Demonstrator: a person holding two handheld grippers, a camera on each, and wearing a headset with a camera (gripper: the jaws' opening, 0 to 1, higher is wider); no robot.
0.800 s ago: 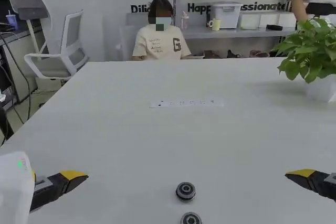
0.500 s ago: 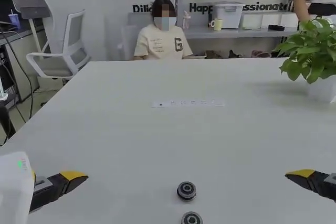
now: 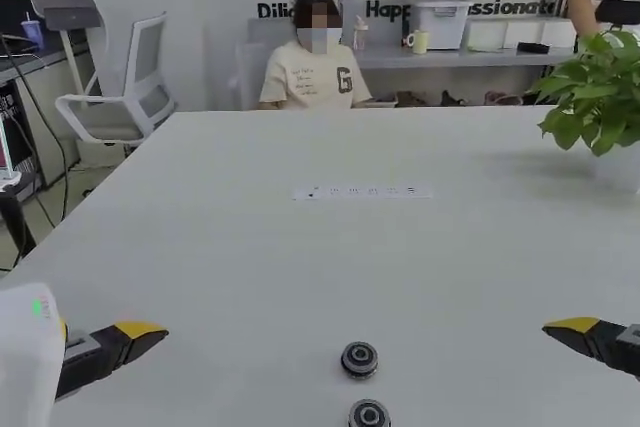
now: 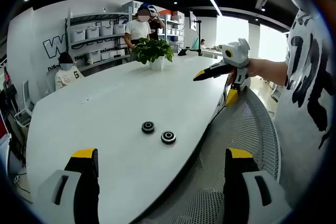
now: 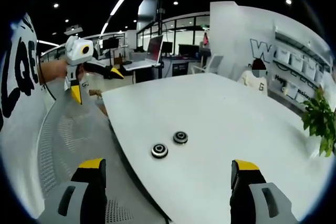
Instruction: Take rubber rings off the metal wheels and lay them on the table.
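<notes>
Down at six o'clock on the white counter, one small round metal wheel and its twin apparently both wear black rubber rings, so I judge nothing started, with left gripper at eight and right gripper at four, jaws spread, empty.

Table is seen as smooth, matt, pale grey. Wheels are seen w/ shiny metal hubs; rubber rings look dark, matt.
</notes>
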